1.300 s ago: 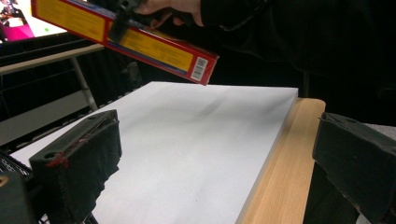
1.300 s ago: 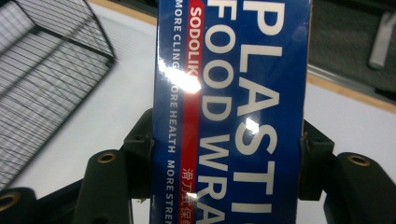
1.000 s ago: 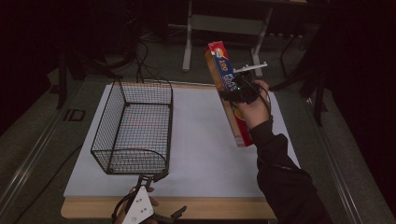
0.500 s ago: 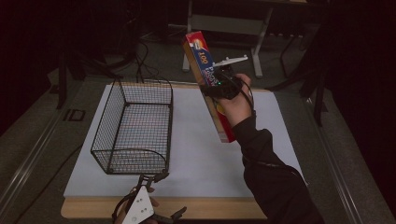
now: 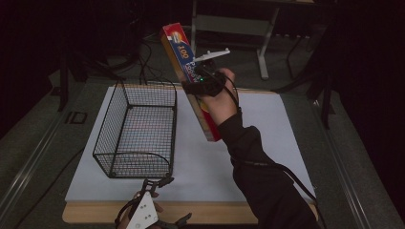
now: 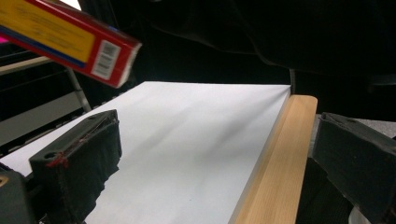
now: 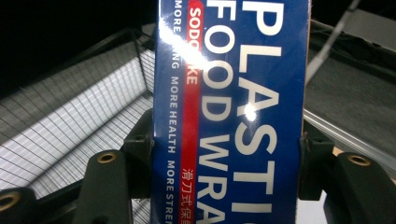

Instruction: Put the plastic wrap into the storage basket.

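One plastic wrap box (image 5: 191,81) clamped in right gripper (image 5: 203,86); one wire basket (image 5: 136,129).

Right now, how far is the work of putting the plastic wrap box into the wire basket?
Done: the right tool is shut on the plastic wrap box and holds it tilted in the air, clear of the table. In hand: the box is close beside the wire basket, not yet over it. Left: lowering it in and letting go. The basket looks empty. The left tool waits open at the near table edge.
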`<state>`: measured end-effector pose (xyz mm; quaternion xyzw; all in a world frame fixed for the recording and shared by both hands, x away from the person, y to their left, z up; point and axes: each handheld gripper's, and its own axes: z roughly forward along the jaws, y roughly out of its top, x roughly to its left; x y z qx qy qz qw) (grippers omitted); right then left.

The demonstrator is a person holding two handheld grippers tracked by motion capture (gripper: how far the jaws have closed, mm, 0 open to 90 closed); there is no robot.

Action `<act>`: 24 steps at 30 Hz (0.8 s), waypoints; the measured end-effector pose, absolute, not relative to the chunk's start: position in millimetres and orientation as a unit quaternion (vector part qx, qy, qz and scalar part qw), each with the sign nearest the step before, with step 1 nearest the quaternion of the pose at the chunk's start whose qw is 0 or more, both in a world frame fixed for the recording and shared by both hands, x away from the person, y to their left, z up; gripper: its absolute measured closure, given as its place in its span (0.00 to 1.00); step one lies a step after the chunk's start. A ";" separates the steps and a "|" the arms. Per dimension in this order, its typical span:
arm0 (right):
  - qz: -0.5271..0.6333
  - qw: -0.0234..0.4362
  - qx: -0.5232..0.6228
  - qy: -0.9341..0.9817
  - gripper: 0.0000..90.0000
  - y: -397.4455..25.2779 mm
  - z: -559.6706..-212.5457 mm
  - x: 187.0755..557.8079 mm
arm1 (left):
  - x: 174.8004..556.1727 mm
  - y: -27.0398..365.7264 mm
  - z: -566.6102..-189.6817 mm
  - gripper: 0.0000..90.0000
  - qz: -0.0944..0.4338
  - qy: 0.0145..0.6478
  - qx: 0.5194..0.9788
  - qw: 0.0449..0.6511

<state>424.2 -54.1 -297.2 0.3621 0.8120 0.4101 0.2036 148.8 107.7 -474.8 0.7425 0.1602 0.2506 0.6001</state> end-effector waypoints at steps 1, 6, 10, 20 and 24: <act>0.414 0.202 0.359 0.812 0.44 -50.1 -295.6 423.4 | 148.8 107.7 -474.7 0.02 0.251 0.160 0.743 0.600; 0.431 0.194 0.347 0.810 0.44 -25.9 -287.4 418.3 | 148.4 108.5 -474.2 0.02 0.248 0.160 0.742 0.602; 0.437 0.195 0.334 0.812 0.44 -4.4 -283.6 412.6 | 147.7 109.0 -473.6 0.02 0.249 0.158 0.740 0.604; 0.452 0.182 0.316 0.814 0.44 40.0 -290.0 406.5 | 149.8 108.4 -475.5 0.02 0.245 0.162 0.744 0.600; 0.458 0.182 0.317 0.810 0.44 53.9 -296.0 404.8 | 149.1 109.7 -474.6 0.02 0.247 0.162 0.741 0.603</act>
